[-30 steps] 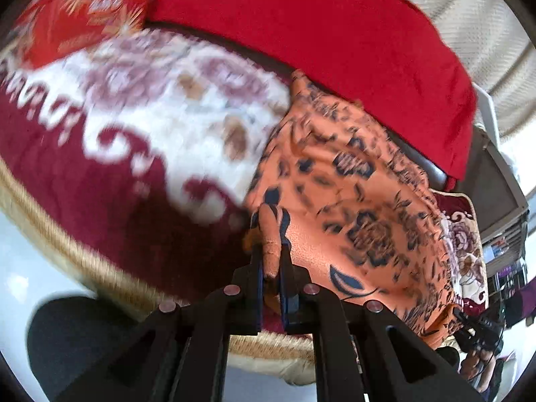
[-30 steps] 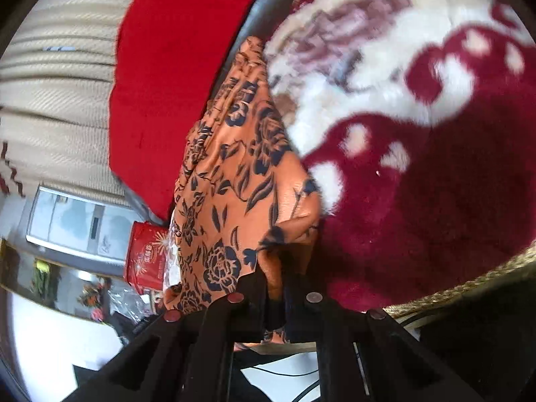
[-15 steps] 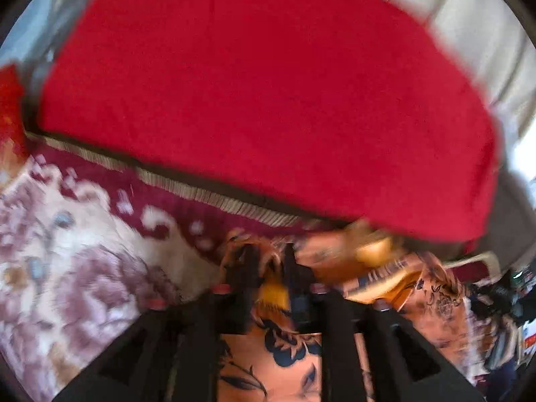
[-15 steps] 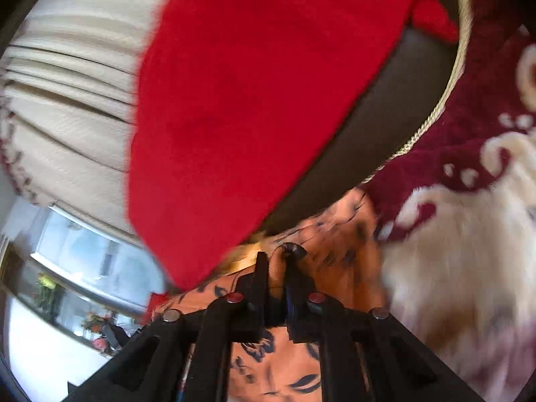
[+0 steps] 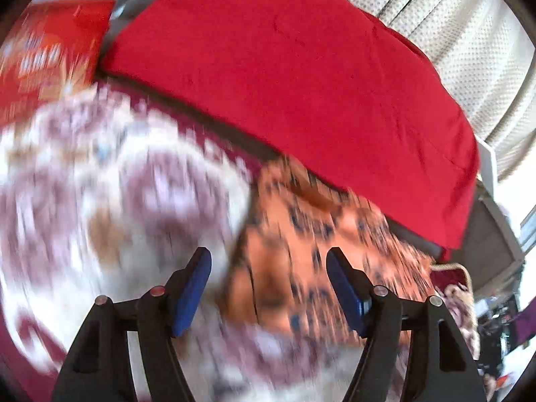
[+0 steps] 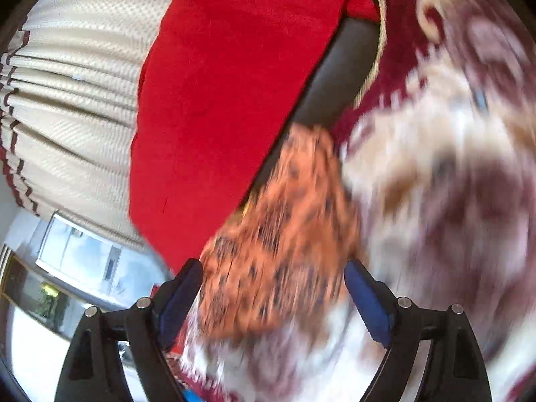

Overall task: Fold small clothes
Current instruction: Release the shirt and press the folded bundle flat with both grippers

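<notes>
Blurring orange garment (image 5: 311,251), pattern unreadable

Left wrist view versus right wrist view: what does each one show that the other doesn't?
Only the left wrist view shows the left gripper, jaws open and just widened with nothing between them, and a red patterned cushion at upper left.

Only the right wrist view shows the right gripper, jaws likewise just opened and gripping nothing, and a window at lower left.

Both show the orange floral garment lying released on the maroon-and-white blanket, the red cloth behind it, and the cream curtain.
</notes>
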